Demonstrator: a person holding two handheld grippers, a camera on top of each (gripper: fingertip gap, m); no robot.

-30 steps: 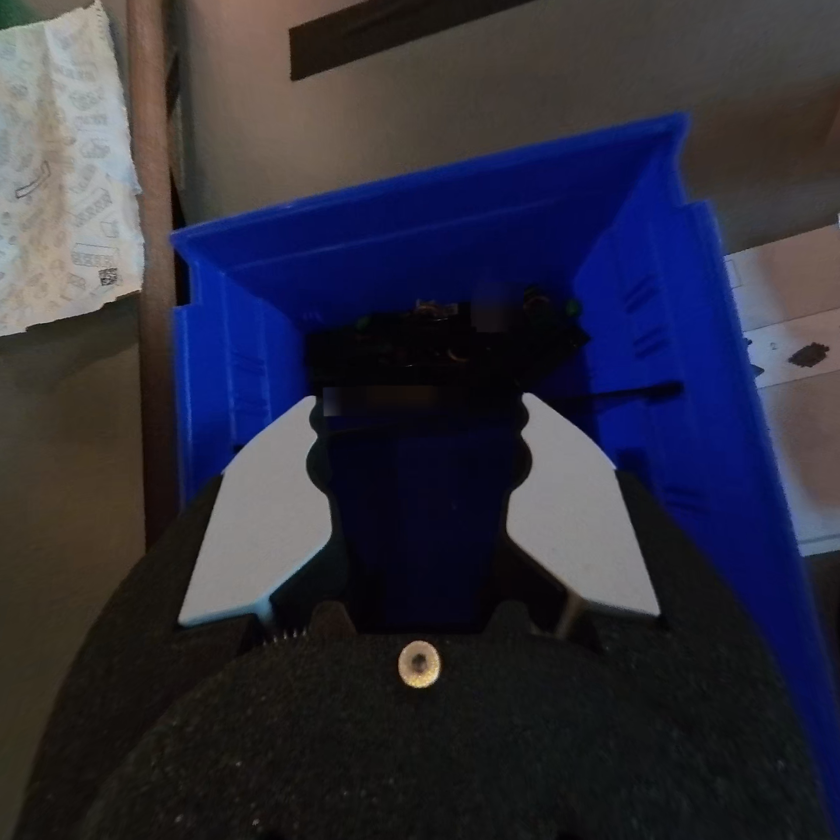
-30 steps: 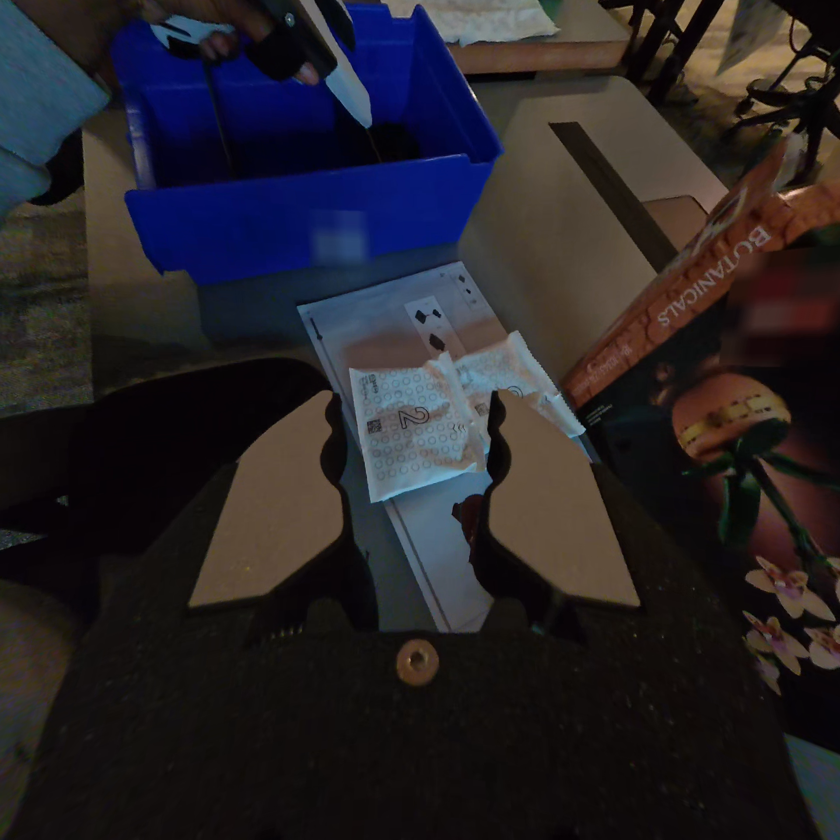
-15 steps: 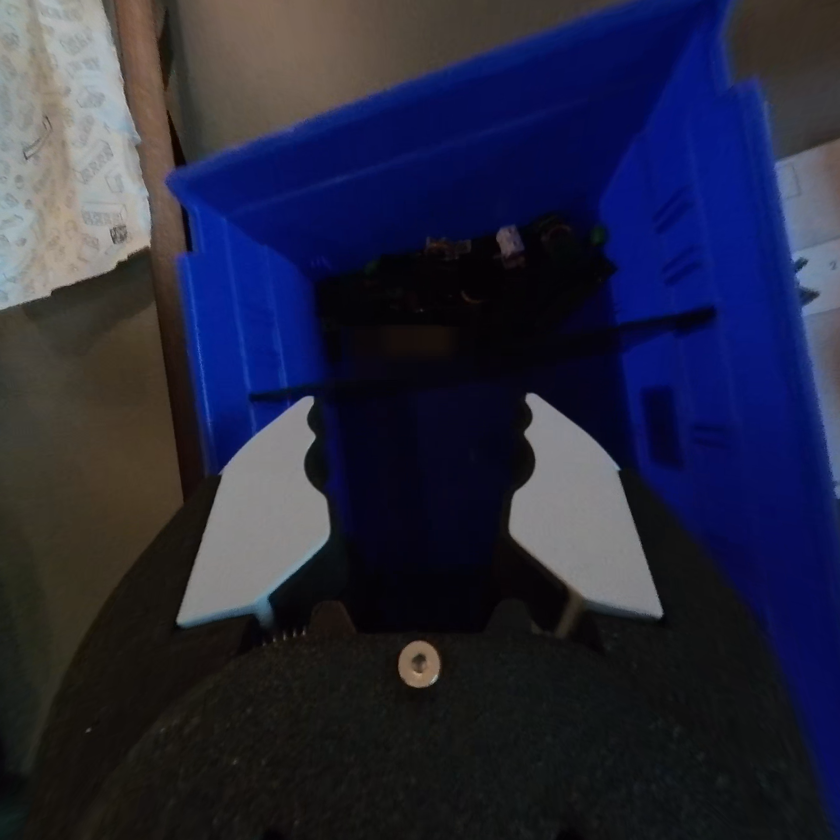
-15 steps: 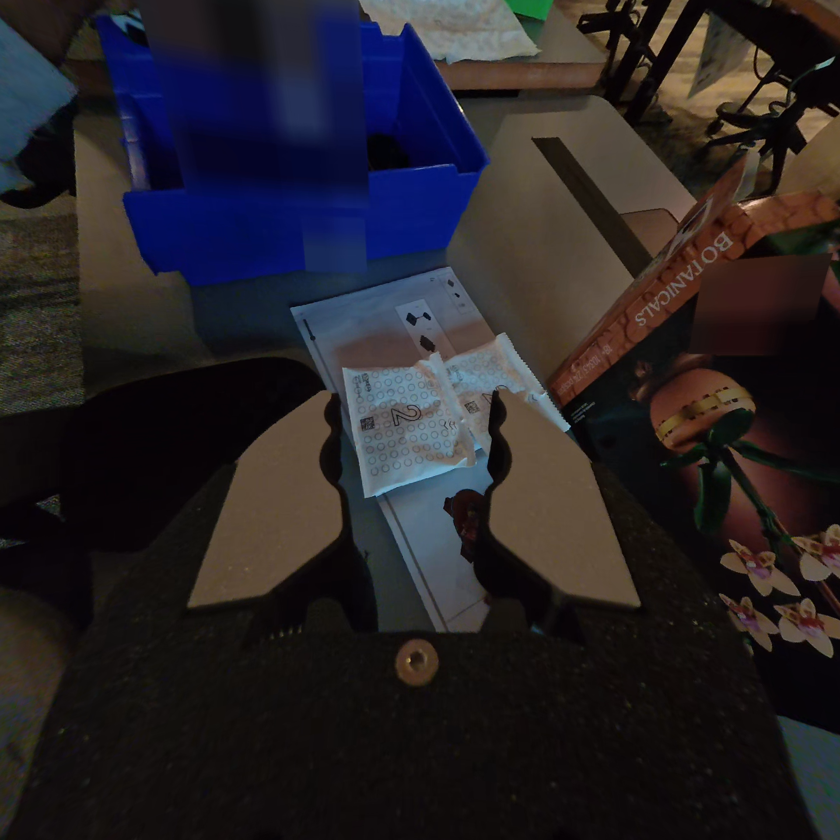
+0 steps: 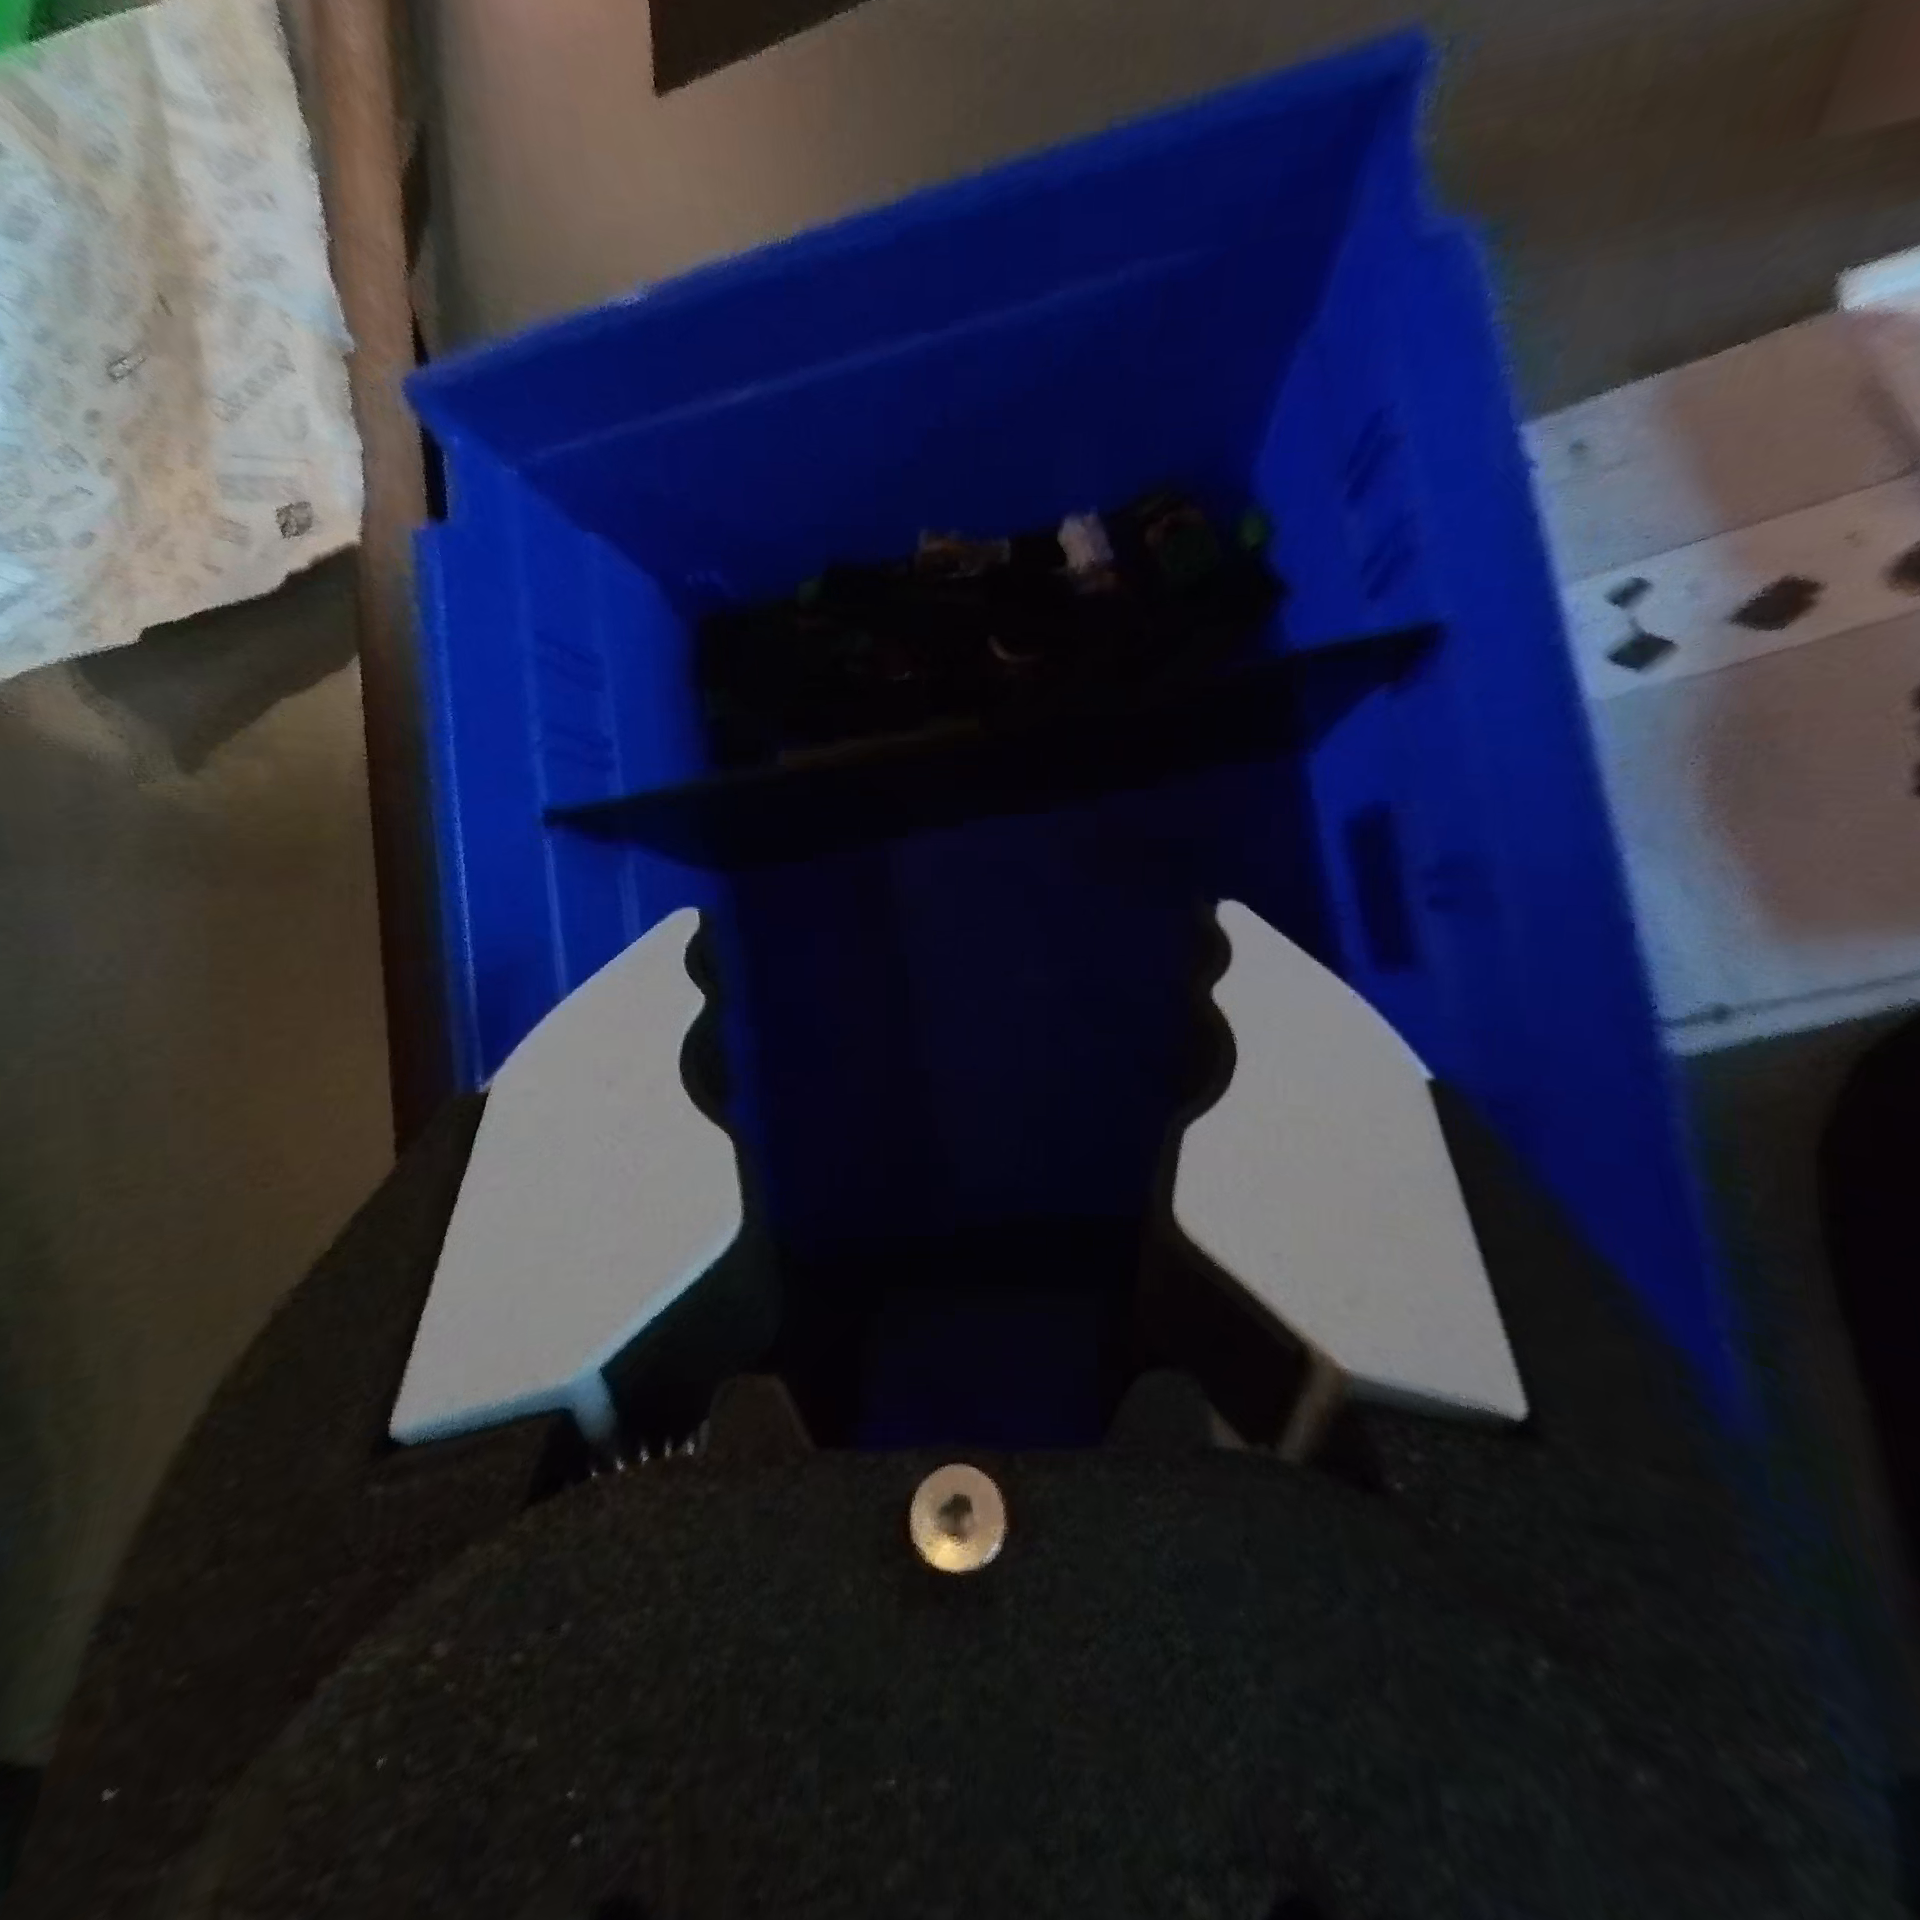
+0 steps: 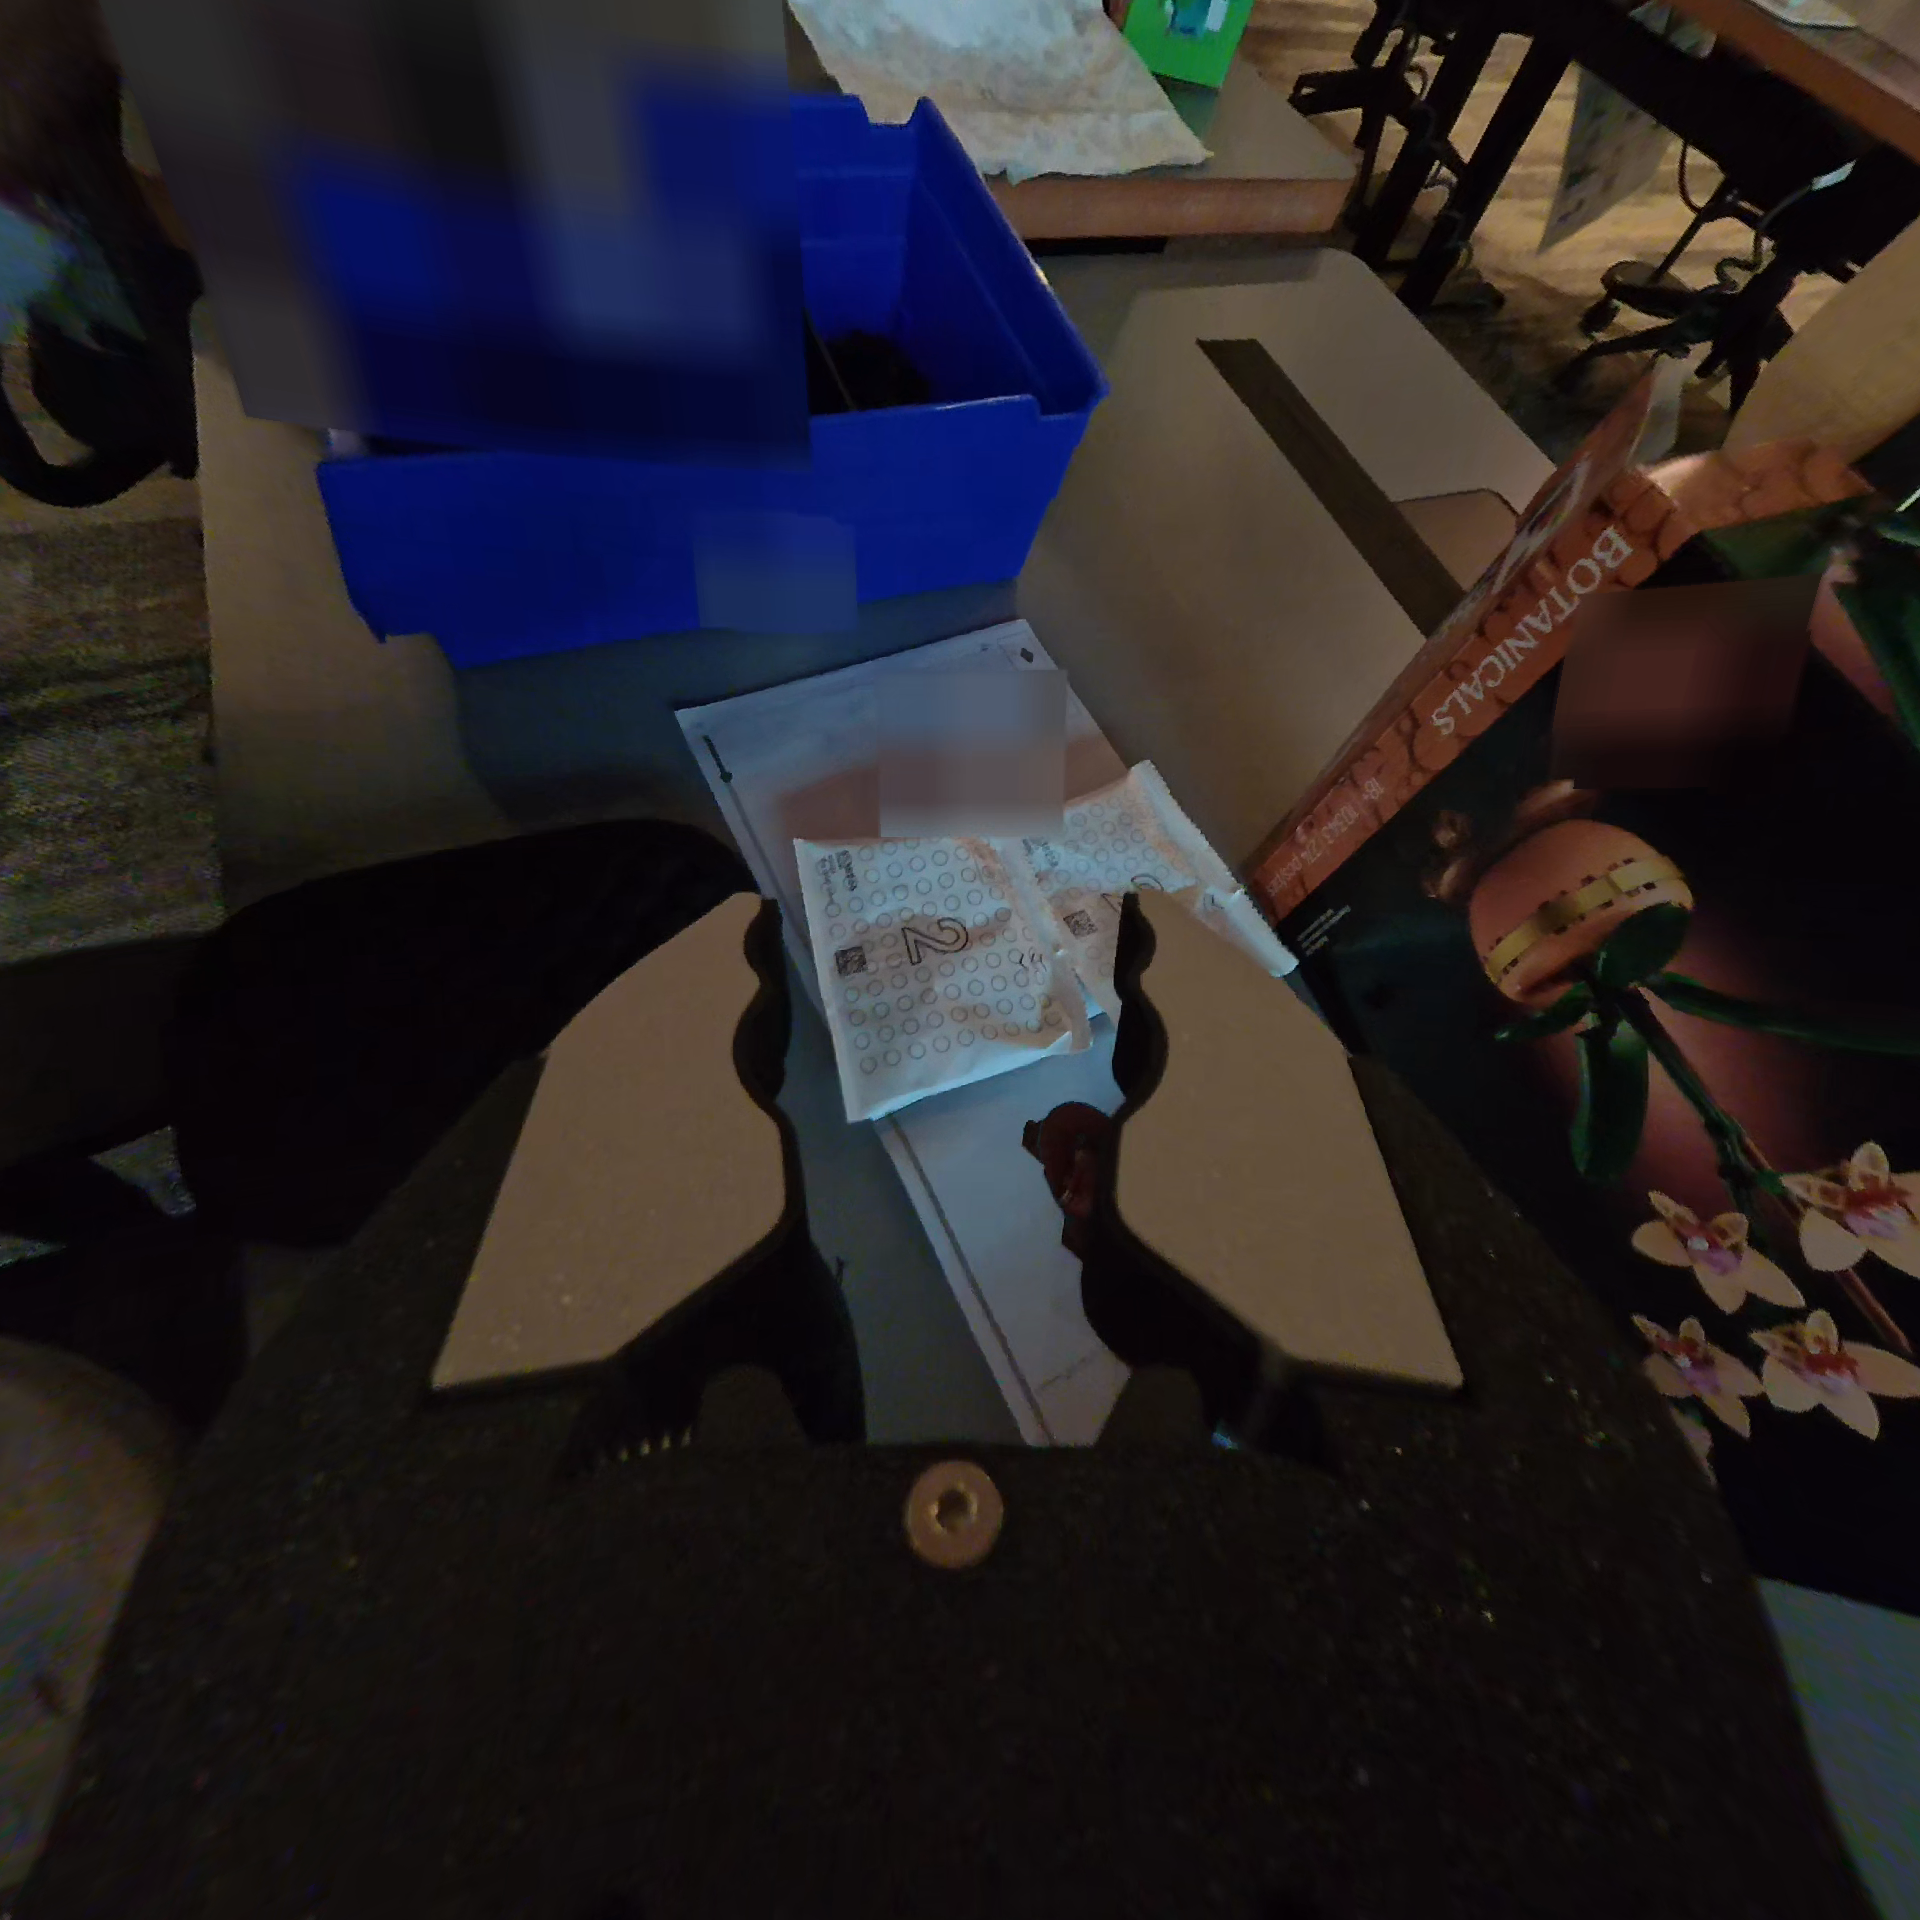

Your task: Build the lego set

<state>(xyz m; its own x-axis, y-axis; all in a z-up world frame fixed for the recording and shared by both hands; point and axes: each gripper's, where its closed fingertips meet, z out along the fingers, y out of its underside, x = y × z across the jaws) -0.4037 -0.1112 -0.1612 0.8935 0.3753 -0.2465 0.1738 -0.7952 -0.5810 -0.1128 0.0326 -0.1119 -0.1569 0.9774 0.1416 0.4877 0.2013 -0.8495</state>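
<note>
We see a smooth, hard-walled blue plastic bin (image 5: pixel 1039 436) with a thin black divider (image 5: pixel 987 727) across it; our left gripper (image 5: pixel 956 997) points into it, jaws wide and bare. Near the bin, on the worktop (image 6: pixel 1226 582), our right gripper (image 6: pixel 945 997) hovers with jaws partly open and bare above crinkled white paper packets (image 6: pixel 935 977) printed with small circles.

The left gripper (image 5: pixel 956 977) has two pale grey fingers (image 5: pixel 582 1174) shaped like angular wedges, each lined on its inner edge with a wavy black pad. Behind them spreads a broad black body with a grainy, speckled surface (rather like foam), and a single silver screw (image 5: pixel 958 1534) sits centred just behind the fingers. The right gripper (image 6: pixel 945 966) is built alike, its fingers (image 6: pixel 1278 1174) looking duller grey, with its own screw (image 6: pixel 953 1513).
</note>
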